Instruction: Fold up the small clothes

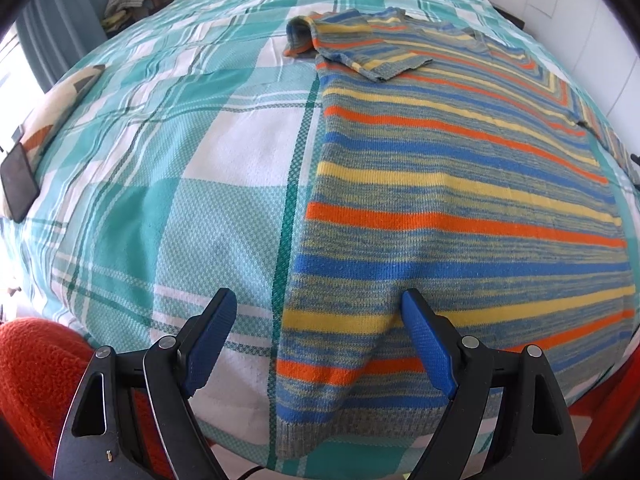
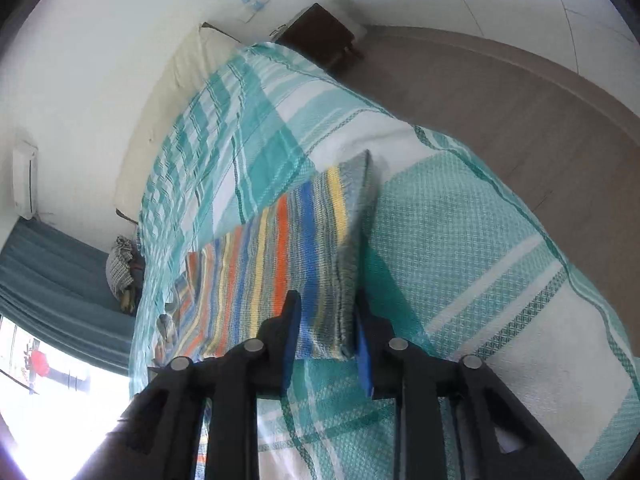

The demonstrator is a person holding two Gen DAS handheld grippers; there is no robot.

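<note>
Striped sweater [image 1: 460,184] hem lies between the open left claw [image 1: 320,336].
</note>
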